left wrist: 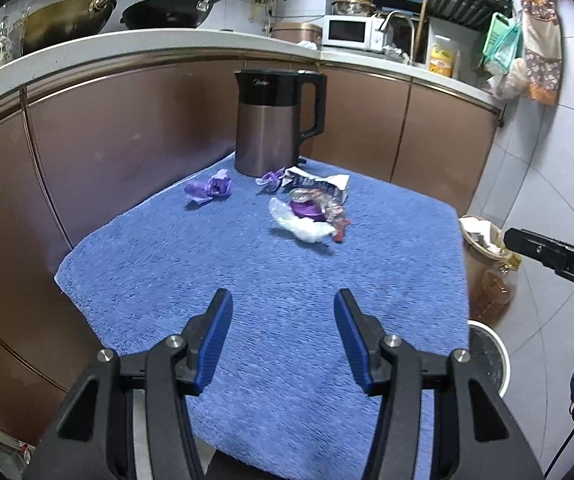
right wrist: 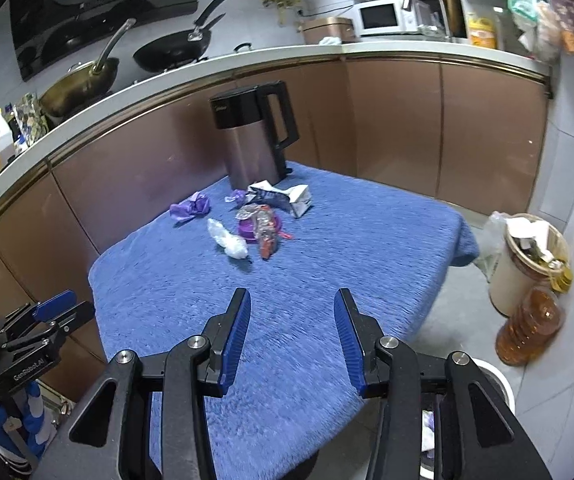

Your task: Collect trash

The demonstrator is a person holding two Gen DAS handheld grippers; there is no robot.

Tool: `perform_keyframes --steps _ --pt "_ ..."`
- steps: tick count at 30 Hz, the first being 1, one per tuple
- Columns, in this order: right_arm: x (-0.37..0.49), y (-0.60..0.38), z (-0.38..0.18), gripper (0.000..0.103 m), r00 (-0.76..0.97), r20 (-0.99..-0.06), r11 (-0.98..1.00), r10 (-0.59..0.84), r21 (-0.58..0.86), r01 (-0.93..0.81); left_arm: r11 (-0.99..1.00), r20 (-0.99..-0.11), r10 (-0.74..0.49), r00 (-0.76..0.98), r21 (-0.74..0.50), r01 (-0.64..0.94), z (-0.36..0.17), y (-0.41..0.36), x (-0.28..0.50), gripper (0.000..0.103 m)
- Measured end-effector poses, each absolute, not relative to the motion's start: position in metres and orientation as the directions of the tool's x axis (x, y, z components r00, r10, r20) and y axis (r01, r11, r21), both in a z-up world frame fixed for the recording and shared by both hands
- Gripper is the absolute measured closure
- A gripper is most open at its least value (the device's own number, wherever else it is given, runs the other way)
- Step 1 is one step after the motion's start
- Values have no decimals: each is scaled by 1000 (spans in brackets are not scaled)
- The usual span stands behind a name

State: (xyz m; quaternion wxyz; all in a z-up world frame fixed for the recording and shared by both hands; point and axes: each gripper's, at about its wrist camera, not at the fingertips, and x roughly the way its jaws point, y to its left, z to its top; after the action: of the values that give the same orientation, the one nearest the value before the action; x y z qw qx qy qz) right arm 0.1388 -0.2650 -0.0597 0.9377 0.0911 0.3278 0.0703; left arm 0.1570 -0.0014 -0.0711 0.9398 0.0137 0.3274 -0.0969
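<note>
Left wrist view has the left gripper at lower centre, fingers wide apart and empty over the blue towel; the trash pile lies mid-frame before the kettle. Only the right wrist view shows the whole bin at right with the amber jar beside it, and the right gripper gaping, empty.

The black side of the right gripper says "DAS". The left gripper has "GenRobot.AI" on its black bar. The kettle logo is too blurry
</note>
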Motion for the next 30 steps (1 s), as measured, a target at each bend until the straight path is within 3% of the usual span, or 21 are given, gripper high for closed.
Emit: perform_keyframes --steps 14,25,30 --pt "208 -250 -91 60 735 -633 965 243 234 -118 986 -695 -120 708 0 167 -112 -2 218 52" --pt "275 -235 -117 60 699 -650 952 298 249 -175 956 -729 -292 620 -230 179 -134 15 294 48" --pt "309 -227 -127 60 682 -650 940 335 277 -197 949 -727 -316 609 -254 189 -137 6 331 48"
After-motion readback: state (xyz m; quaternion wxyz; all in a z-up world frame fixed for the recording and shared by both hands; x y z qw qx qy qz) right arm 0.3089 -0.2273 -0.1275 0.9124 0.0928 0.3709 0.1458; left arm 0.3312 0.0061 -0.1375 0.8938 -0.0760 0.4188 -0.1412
